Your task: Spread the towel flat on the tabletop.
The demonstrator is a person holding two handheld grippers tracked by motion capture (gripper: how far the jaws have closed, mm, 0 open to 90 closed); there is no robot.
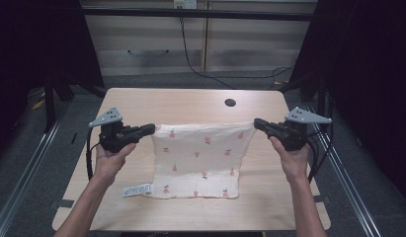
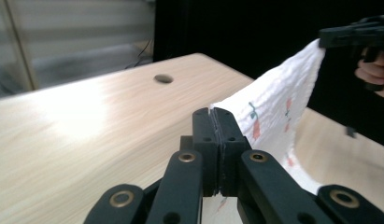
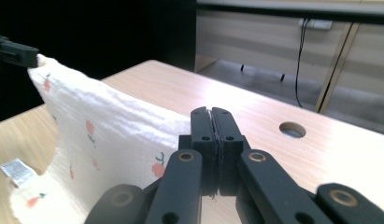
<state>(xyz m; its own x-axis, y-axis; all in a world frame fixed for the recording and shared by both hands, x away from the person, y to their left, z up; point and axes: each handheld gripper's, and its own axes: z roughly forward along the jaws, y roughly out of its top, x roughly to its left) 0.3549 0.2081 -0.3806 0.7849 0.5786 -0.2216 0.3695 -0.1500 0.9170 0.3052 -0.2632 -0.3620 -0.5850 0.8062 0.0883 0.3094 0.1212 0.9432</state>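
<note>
The left hand-held gripper [image 1: 152, 129] is closed tight on one top corner of the cloth [image 1: 200, 158], and the right hand-held gripper [image 1: 257, 123] is closed tight on the other. The top edge hangs stretched between them; the lower part lies on the worktop [image 1: 141, 103].

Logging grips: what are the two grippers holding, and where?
One cloth: left gripper on its far left corner, right gripper on its far right.

The cloth [image 1: 200, 159] is white with little pink-red fruit prints and green stems, white tag [image 1: 137, 190] at its corner. Counter [image 1: 190, 103] is pale wood grain; both tongs [image 1: 152, 129] [image 1: 257, 123] are black.
</note>
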